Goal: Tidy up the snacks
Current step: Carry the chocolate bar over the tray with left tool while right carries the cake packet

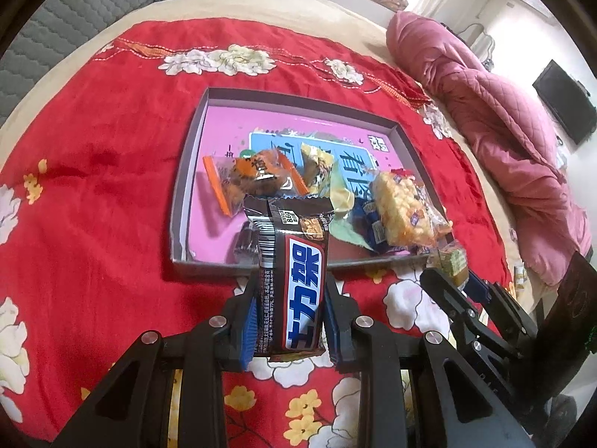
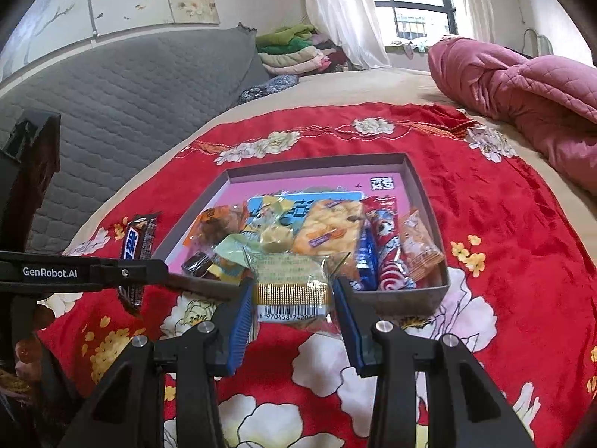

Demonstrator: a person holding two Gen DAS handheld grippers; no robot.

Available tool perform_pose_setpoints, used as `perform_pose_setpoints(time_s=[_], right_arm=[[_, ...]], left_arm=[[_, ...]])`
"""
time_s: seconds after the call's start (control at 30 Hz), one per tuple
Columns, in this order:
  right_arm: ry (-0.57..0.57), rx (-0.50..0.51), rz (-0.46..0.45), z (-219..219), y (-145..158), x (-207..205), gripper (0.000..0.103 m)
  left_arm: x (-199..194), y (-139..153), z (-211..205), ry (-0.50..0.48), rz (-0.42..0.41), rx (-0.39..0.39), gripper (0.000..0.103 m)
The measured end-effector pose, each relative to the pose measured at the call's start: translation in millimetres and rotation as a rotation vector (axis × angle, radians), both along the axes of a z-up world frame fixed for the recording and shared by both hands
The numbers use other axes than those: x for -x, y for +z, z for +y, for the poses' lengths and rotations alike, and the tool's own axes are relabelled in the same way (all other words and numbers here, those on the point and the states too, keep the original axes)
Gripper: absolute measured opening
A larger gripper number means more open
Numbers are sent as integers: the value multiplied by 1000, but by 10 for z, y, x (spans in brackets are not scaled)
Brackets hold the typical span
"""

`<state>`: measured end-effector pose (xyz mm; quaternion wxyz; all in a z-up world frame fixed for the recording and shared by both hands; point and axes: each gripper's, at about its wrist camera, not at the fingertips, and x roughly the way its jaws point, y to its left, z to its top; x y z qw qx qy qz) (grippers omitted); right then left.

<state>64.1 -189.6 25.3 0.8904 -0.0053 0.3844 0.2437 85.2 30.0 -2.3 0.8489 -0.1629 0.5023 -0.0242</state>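
My left gripper (image 1: 289,298) is shut on a brown chocolate bar (image 1: 294,280), held upright in front of the near wall of the shallow pink-lined box (image 1: 298,261). In the right wrist view the same bar (image 2: 136,246) hangs left of the box (image 2: 410,291), with the left gripper (image 2: 179,280) reaching in from the left. My right gripper (image 2: 293,295) is shut on a clear-wrapped yellow wafer packet (image 2: 291,283), just before the box's near wall. Seen from the left wrist, the right gripper (image 1: 459,280) holds that packet (image 1: 453,261) at the box's near right corner. Several wrapped snacks lie in the box.
The box rests on a red floral blanket (image 1: 93,186) spread over a bed. A pink quilt (image 1: 503,112) is bunched along the right edge. A grey padded headboard (image 2: 130,93) stands behind, with folded clothes (image 2: 294,52) by the window.
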Motion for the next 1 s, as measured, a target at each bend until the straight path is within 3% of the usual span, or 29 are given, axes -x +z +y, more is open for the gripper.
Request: perform_pose_setpoints(time_s=[0.6,1.0], right_arm=[[-101,27,-50,-228,15,-200,43],[-174,31,-32,-380,-99,-414,43]], left_arm=[[-243,6,-13,5,-8,-16,30],[-424,-61,-85,-8,-4,-36,30]])
